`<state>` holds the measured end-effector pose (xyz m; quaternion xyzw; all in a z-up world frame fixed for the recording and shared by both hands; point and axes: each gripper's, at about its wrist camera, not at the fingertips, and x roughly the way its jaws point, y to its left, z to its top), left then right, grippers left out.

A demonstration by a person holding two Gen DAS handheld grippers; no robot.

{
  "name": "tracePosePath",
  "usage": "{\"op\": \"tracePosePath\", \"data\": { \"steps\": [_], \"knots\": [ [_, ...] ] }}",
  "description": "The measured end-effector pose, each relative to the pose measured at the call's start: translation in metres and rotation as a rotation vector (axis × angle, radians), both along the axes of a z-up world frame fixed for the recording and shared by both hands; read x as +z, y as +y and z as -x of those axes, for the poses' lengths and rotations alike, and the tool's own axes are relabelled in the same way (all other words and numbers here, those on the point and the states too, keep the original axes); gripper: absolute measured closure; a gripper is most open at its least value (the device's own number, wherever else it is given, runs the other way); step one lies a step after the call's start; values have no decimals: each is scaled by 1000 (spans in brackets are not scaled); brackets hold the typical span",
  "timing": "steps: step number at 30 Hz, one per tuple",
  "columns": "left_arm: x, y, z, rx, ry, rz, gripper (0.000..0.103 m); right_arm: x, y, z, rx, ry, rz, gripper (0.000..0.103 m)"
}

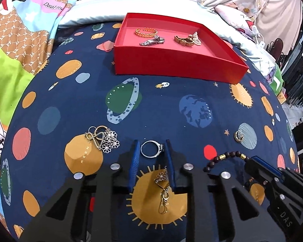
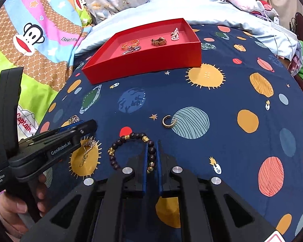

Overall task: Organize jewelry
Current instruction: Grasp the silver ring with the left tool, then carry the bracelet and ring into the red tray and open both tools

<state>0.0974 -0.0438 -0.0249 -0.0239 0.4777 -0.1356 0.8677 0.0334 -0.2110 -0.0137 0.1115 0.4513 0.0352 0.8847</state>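
Note:
My left gripper [image 1: 152,146] points down at the space-print cloth. A silver ring [image 1: 146,154] lies flat between its blue pads, which touch it on both sides. A gold flower pendant [image 1: 162,183] lies on the cloth further back between the same fingers. In the right wrist view my right gripper [image 2: 152,142] is shut on a dark bead bracelet [image 2: 131,136], and the rest of the loop rests on the cloth to its left. The red box [image 1: 171,64] at the far side holds a gold bangle [image 1: 145,31], a silver watch, a gold watch and a pearl piece.
A tangle of silver and gold pieces [image 1: 103,139] lies left of the ring. A small gold ear cuff [image 2: 168,122] sits on a striped planet print to the right. A hand [image 2: 16,203] holds the left tool. Bedding and pillows surround the cloth.

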Motion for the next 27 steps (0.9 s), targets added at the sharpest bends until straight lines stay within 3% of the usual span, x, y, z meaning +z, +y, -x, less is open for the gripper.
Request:
{"op": "tracePosePath", "data": {
  "steps": [6,17,23,27],
  "knots": [
    [6,6,3,2,14,35,79,13,1,2,9,-28,1,96],
    [47,19,8,1,-44,74,79,60,6,1,41,-131,8,96],
    [77,16,-14,-7,-120,73,79,93,-1,-21,53,-214,7,96],
    [98,10,-41,-12,-173,80,79,117,-9,-56,49,-277,22,96]
  ]
}}
